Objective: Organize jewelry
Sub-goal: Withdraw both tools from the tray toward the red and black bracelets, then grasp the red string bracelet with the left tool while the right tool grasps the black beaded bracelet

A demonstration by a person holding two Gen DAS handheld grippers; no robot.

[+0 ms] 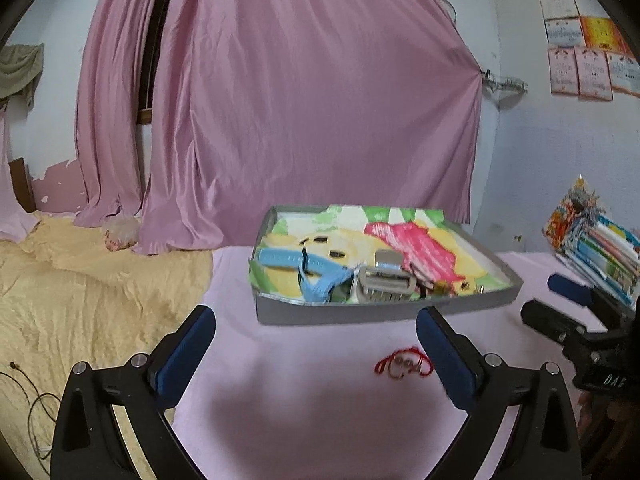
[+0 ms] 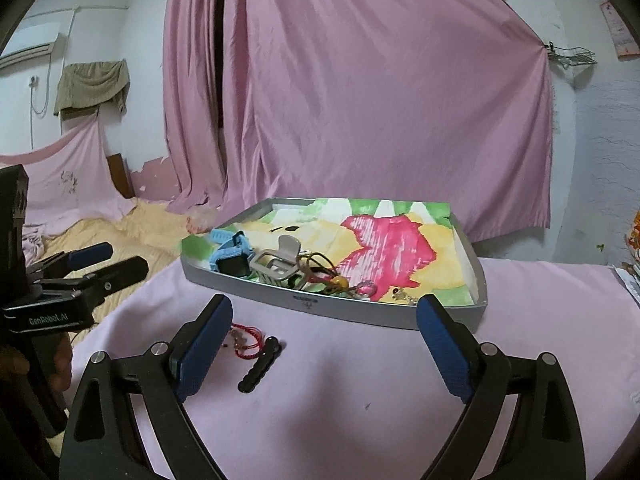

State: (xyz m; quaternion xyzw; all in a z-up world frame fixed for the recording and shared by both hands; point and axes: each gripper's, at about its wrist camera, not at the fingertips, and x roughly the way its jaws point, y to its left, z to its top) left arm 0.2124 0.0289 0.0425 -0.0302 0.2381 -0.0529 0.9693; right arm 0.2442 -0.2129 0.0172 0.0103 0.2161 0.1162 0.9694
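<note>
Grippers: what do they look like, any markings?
Both match: black angular linkage frames with silver pivot bolts and flat blue textured pads on the fingers. The left gripper seen from the right wrist camera has a black body with white "GenRobot.AI" lettering. The right gripper seen from the left wrist camera shows partial lettering "DAS". No cables or sleeves visible.

Looks like a home bedroom: pink curtains (image 1: 280,100) across the far wall, rumpled yellow bedding (image 1: 80,280) on the left, peeling paint.
</note>
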